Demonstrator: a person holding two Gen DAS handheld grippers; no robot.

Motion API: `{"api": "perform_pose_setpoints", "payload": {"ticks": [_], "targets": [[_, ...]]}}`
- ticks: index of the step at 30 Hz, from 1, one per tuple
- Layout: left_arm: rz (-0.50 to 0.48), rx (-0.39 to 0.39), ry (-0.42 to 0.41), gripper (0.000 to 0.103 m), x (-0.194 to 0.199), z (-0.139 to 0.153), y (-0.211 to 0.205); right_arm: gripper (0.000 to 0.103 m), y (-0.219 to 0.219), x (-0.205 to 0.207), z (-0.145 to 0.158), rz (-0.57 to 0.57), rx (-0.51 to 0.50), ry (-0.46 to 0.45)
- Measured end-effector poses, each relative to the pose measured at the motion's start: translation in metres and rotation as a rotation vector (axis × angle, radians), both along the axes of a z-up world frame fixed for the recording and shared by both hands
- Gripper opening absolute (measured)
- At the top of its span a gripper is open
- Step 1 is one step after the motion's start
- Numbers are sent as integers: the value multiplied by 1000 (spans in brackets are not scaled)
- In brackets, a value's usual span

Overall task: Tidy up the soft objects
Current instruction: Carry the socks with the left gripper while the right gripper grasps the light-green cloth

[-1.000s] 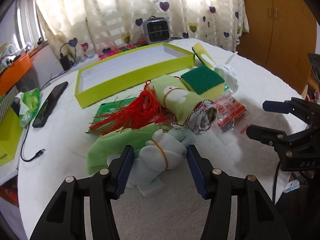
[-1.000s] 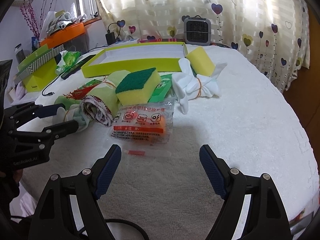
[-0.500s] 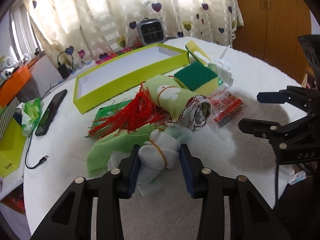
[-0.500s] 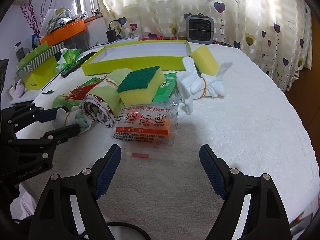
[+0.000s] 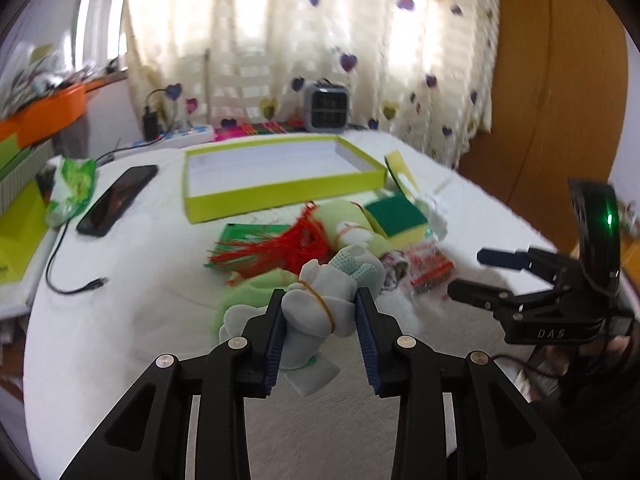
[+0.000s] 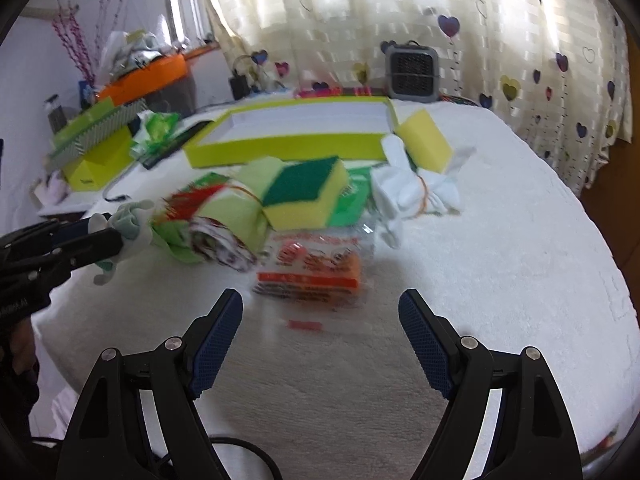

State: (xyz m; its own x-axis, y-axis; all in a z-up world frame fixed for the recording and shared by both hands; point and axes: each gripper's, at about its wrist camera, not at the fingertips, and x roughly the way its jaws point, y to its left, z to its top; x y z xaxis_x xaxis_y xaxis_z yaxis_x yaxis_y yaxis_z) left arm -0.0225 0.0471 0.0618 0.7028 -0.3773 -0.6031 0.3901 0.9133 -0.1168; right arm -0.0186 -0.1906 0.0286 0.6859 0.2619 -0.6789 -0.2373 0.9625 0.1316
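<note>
The lime tray point(image 5: 280, 196) holds nothing, so sorting has barely begun; sponges and cloths sit heaped before it. The left gripper point(image 5: 320, 320) has just closed on the pale banded bundle point(image 5: 316, 312), apparently lifted clear. The right gripper point(image 6: 320, 344) gapes, holding nothing.

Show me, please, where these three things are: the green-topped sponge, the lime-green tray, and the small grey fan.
green-topped sponge point(image 6: 304, 185): right wrist view, on its dark green top.
lime-green tray point(image 5: 280, 196): left wrist view, on its near wall.
small grey fan point(image 6: 414, 68): right wrist view, on its front grille.

Soft cloth bundle point(image 5: 318, 312), fluffy tablecloth point(image 5: 120, 320)
</note>
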Motion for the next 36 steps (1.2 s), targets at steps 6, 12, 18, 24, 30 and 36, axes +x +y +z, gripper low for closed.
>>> {"api": "perform_pose_setpoints", "payload": {"ticks": [6,12,18,24,30,36], "targets": [[71,-57,-11,32,0,10,26,81,18,1,10,97,29,-31],[123,-113,14,33,5,7,48,81,46,5,18,201,14,-68],[197,-144,16,33,6,4,71,81,79,10,18,350,19,-73],[246,-163,35,34,13,-2,89,80,114,20,16,457,-7,-74],[273,-170,63,34,20,-12,102,68,144,32,9,534,-55,-39],[274,-174,94,34,29,-21,107,56,162,45,-5,552,-112,15]]}}
